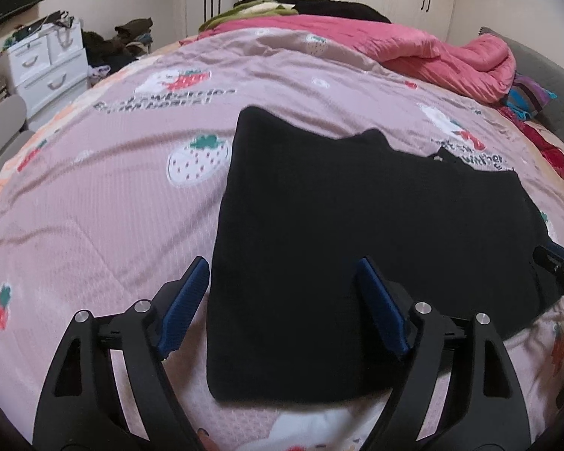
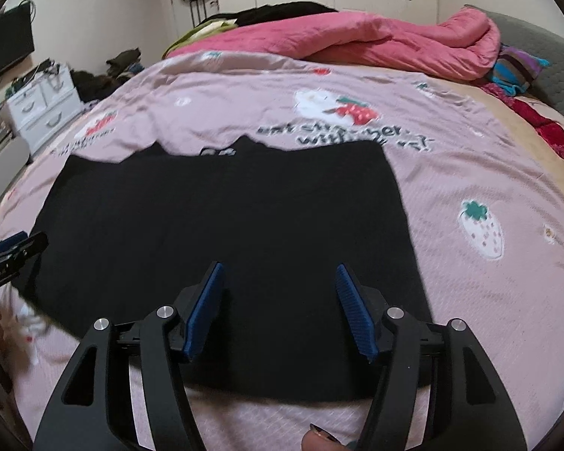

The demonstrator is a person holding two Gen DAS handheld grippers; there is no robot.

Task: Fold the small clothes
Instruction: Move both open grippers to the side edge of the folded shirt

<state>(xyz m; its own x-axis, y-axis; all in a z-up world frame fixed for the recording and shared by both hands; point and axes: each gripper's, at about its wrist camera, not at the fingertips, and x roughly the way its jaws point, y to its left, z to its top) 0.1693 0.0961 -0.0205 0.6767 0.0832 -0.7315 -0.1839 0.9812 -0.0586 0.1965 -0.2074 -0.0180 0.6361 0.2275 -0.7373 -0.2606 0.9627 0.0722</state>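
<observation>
A black garment [image 1: 357, 233] lies flat on the pink strawberry-print bedspread [image 1: 94, 195] of the bed, its far edge jagged. The left tongs [image 1: 282, 300] stand spread over its left edge, pinching nothing. The right tongs [image 2: 278, 304] hang spread over its near right part, also empty. A rumpled pink quilt [image 2: 376, 41] lies behind.
</observation>
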